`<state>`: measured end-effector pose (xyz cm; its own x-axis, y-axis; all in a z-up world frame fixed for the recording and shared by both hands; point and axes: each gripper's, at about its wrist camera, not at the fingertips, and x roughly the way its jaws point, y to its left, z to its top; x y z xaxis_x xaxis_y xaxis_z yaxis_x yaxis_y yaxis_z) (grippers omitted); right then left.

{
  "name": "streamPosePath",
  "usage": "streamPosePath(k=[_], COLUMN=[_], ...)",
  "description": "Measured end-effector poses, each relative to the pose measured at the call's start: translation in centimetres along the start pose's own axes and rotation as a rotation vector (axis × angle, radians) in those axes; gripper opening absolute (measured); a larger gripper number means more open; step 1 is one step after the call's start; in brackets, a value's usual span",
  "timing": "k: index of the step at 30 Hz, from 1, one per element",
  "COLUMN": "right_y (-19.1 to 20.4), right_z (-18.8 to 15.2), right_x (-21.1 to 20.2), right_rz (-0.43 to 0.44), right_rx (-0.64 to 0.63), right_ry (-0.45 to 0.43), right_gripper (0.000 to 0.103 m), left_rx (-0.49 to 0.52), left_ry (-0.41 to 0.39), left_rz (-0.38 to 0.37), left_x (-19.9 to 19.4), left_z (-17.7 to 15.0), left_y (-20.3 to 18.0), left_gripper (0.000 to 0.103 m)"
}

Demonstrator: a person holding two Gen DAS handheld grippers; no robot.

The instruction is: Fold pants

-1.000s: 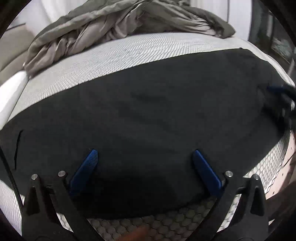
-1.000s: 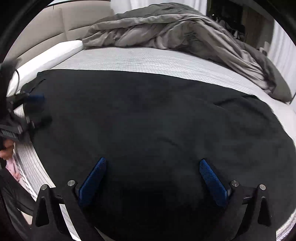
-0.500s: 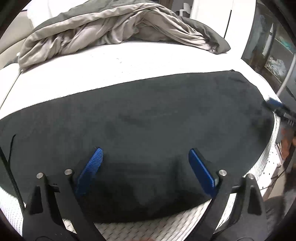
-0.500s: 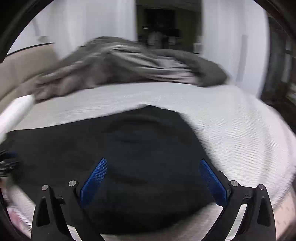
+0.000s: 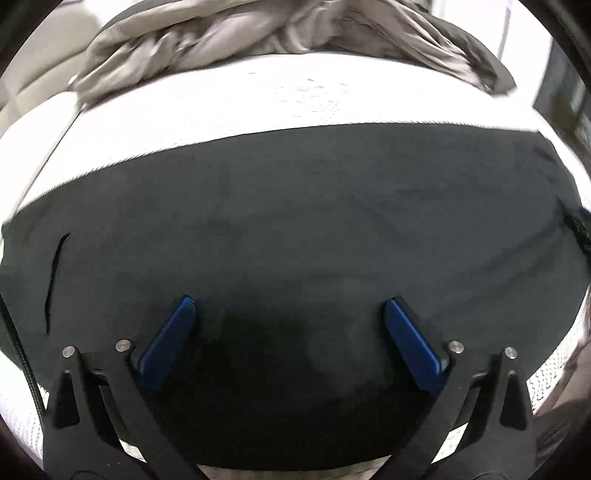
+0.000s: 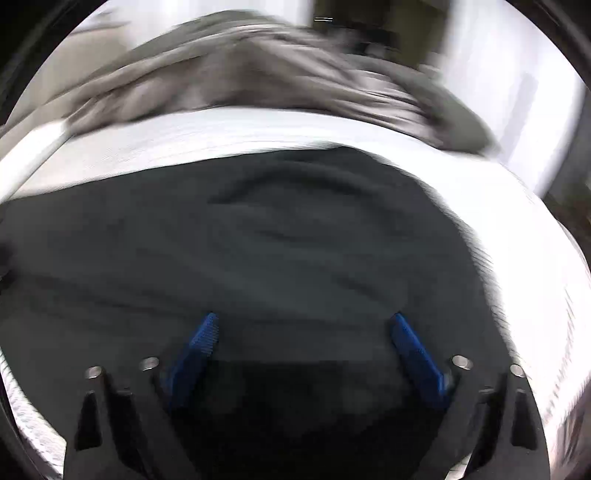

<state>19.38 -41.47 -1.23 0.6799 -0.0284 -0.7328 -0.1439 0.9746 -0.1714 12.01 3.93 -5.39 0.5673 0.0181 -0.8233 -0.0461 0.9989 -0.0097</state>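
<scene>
Black pants (image 5: 288, 229) lie spread flat across the white mattress (image 5: 229, 107); a pocket slit (image 5: 55, 273) shows at their left. My left gripper (image 5: 288, 306) is open and empty, low over the pants' near edge. In the right wrist view the pants (image 6: 295, 240) show soft wrinkles and a rounded right end. My right gripper (image 6: 303, 321) is open and empty, just above the cloth. This view is motion-blurred.
A crumpled grey duvet (image 5: 280, 33) is heaped along the far side of the bed, also in the right wrist view (image 6: 258, 70). The bare mattress (image 6: 517, 229) extends to the right of the pants. The bed's near edge (image 5: 546, 373) is at lower right.
The right gripper swung toward the pants' right end and came down close to the cloth. The left gripper dipped lower over the near edge. Both stayed open.
</scene>
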Motion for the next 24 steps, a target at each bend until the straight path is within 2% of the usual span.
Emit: streamPosePath(k=[2, 4, 5, 7, 8, 10, 12, 13, 15, 16, 18, 19, 20, 21, 22, 24], right_y=[-0.7, 0.2, 1.1, 3.4, 4.8, 8.4, 11.6, 12.8, 14.2, 14.3, 12.5, 10.9, 9.7, 6.6, 4.0, 0.2], right_z=[0.0, 0.4, 0.7, 0.9, 0.4, 0.9, 0.9, 1.0, 1.3, 1.5, 1.1, 0.7, 0.7, 0.3, 0.1, -0.2], right_x=[-0.3, -1.6, -2.2, -3.8, -4.9, -5.0, -4.0, -3.5, -1.9, -1.5, -1.2, -1.0, -0.5, 0.2, 0.8, 1.0], right_rz=[-0.052, -0.063, -0.025, 0.086, 0.128, 0.244, 0.365, 0.385, 0.329, 0.254, -0.036, -0.131, -0.18, -0.252, -0.266, -0.209], right_rx=[0.005, 0.015, 0.019, 0.008, -0.005, -0.037, -0.06, -0.069, -0.127, -0.159, -0.24, -0.255, -0.241, -0.167, -0.077, 0.094], right_ry=[-0.004, -0.021, -0.03, -0.052, -0.061, -0.048, 0.011, 0.03, 0.047, 0.03, -0.037, -0.06, -0.057, -0.013, 0.02, 0.037], right_gripper=[0.094, 0.095, 0.095, 0.095, 0.095, 0.095, 0.095, 0.095, 0.095, 0.095, 0.097, 0.097, 0.097, 0.097, 0.097, 0.097], left_rx=[-0.004, -0.007, -0.003, 0.012, 0.027, 0.071, 0.124, 0.156, 0.166, 0.141, 0.067, 0.042, 0.011, -0.011, -0.026, -0.088], left_ry=[-0.01, -0.073, -0.128, -0.164, -0.156, -0.086, -0.042, -0.019, 0.014, 0.022, 0.026, 0.02, 0.018, 0.018, 0.017, 0.019], left_rz=[0.012, 0.036, 0.012, -0.039, -0.061, -0.075, -0.103, -0.094, -0.058, -0.074, -0.078, -0.057, -0.025, 0.002, 0.019, 0.038], left_x=[-0.6, -2.1, -3.0, -3.6, -3.4, -2.0, -0.5, 0.1, 1.5, 1.7, 1.8, 1.9, 1.8, 1.7, 1.7, 1.4], left_z=[0.2, 0.4, 0.6, 1.2, 1.4, 2.0, 2.1, 2.0, 1.9, 2.0, 2.3, 2.3, 2.2, 2.3, 2.3, 2.7], left_y=[0.2, -0.7, -1.5, -3.1, -4.1, -6.4, -8.2, -8.8, -8.6, -8.1, -5.8, -4.6, -3.2, -2.7, -1.9, -0.3], left_gripper=[0.099, 0.096, 0.096, 0.096, 0.096, 0.096, 0.096, 0.096, 0.099, 0.099, 0.099, 0.099, 0.099, 0.099, 0.099, 0.098])
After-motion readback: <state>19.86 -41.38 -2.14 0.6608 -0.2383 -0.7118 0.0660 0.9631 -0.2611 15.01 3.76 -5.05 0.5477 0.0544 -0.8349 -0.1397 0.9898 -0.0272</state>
